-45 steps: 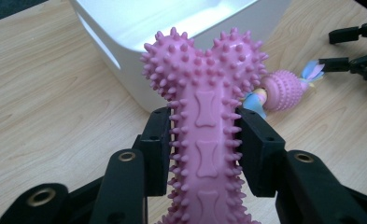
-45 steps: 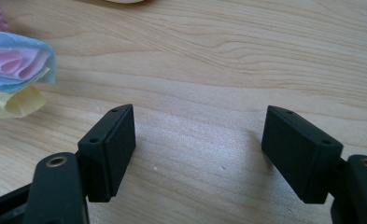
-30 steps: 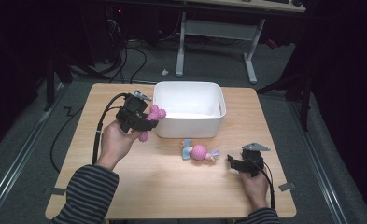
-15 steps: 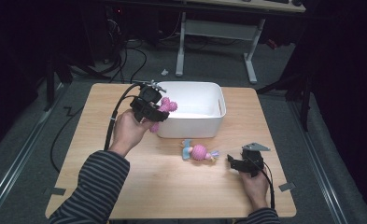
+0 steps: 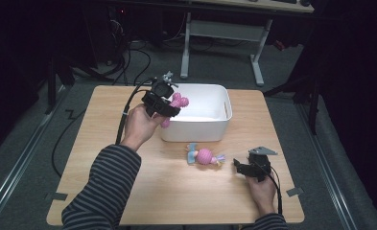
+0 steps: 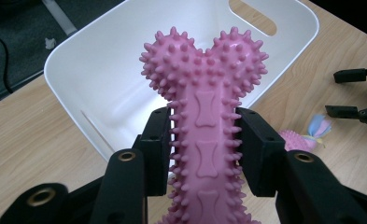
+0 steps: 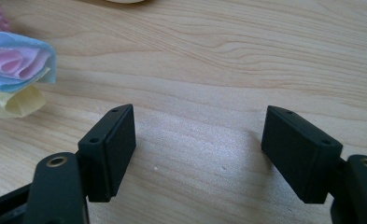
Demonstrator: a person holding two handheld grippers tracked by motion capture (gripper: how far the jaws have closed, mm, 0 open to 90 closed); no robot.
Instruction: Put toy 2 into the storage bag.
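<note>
At the left of the high view, the left claw (image 5: 169, 108) is raised above the tabletop (image 5: 104, 158) at the near-left corner of the white bin (image 5: 222, 103). Its jaws are clamped on the shaft of a pink spiked bone (image 6: 204, 116), 1 pad pressing each side, as the left gripper view shows. The bone's knobbed head (image 5: 179, 101) pokes past the pads and hangs over the bin's rim and open inside, while the shaft runs back between the jaws. A striped sleeve (image 5: 104, 191) leads up to the hand behind that claw. In front of the bin, near the middle of the tabletop, lies a pink ball toy (image 5: 204, 156) with pastel fabric tails of blue, pink and yellow, touching neither claw. At the right, the right claw (image 5: 239, 165) rests low on the tabletop, pointing toward the ball toy and just short of it. Its jaws stand apart with only bare wood between the pads (image 7: 120, 144); the toy's fabric tails (image 7: 15, 79) lie ahead to one side.
</note>
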